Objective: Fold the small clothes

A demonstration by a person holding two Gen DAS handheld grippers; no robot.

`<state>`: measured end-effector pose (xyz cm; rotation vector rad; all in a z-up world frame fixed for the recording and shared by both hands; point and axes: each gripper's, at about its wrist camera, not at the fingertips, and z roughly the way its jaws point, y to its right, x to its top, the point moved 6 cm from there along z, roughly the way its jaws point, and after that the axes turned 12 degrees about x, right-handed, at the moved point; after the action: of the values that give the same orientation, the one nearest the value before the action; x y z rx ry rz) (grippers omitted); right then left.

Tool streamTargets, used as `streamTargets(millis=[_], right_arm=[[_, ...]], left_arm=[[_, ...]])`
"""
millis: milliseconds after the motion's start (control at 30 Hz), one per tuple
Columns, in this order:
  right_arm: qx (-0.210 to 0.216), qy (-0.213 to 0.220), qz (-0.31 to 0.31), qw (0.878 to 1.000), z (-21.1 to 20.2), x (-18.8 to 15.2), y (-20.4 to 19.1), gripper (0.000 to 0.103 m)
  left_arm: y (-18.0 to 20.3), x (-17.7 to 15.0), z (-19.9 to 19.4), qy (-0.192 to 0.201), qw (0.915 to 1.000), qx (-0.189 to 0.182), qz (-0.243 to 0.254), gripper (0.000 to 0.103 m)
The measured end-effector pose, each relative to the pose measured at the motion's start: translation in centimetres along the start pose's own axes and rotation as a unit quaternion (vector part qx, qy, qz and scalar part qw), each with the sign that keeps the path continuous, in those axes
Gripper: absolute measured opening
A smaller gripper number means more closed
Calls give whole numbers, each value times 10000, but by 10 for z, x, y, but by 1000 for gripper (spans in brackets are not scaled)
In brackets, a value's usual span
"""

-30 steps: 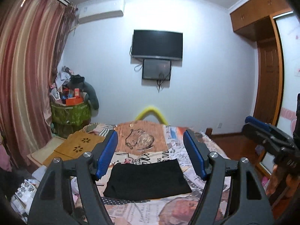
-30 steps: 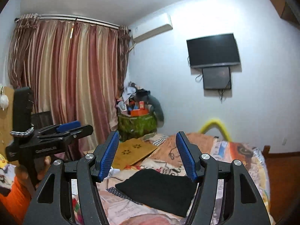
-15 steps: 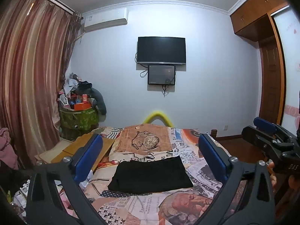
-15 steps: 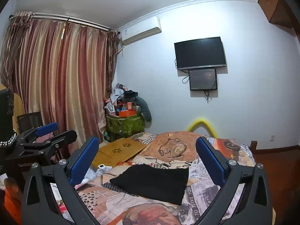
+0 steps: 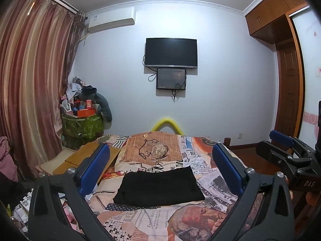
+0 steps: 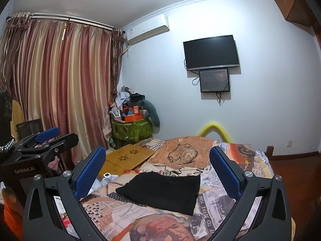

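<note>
Blue-padded hand-held grippers wider apart

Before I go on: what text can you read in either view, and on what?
"GenRobot.AI": left claw body.
"DAS": right claw body.
"TO SERVE YOU": printed bedsheet.
"FANNY HILL": same sheet, faint.
Other newsprint, air conditioner sticker: too small.

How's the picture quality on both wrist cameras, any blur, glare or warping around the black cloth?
Left wrist view: sharp, dim indoor light, no glare; the black cloth shows little surface detail. Right wrist view: equally sharp; fisheye bends the curtain and walls, corners vignetted black.
</note>
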<state>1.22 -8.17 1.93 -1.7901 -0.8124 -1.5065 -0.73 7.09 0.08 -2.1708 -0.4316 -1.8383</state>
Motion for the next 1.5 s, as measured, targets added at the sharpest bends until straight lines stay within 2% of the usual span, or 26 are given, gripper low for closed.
streamTargets(millis=[1500], right_arm=[[-177, -53, -54, 9998, -5, 6, -3, 103]], left_arm=[[-13, -6, 13, -94, 9998, -184, -47, 103]])
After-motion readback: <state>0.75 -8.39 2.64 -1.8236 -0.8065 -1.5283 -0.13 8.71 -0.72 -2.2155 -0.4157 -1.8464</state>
